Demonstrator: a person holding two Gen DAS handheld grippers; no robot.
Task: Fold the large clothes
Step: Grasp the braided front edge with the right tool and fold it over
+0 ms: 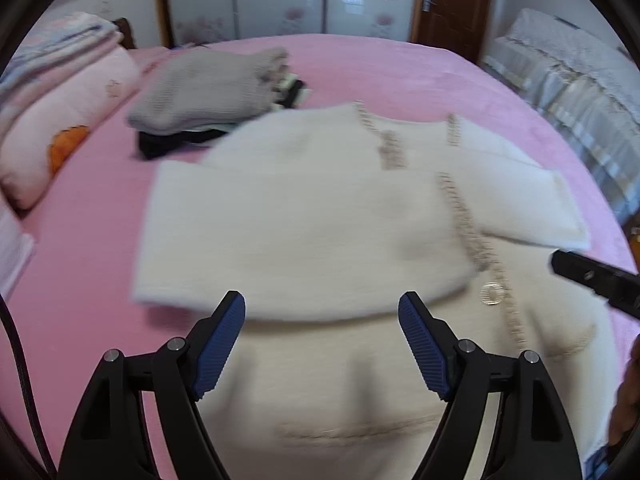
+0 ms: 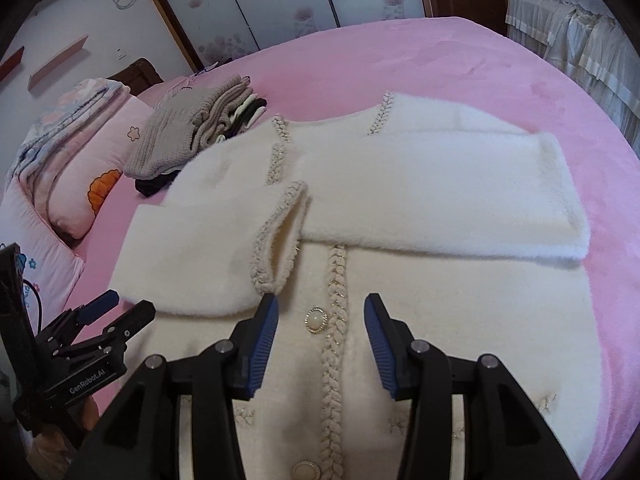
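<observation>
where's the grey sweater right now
In both views the folded grey sweater tops a pile on the pink bed, upper left, between the pillow and white cardigan.

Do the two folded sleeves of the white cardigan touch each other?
Touching. In the right wrist view the left sleeve's braided cuff lies over the edge of the right sleeve, with no gap on the cardigan.

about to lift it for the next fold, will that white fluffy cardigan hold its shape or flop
The white cardigan will likely flop: its folded sleeves lie limp. The plush pile looks thick, so probably bulky yet grippy. Its pearl button may snag.
</observation>
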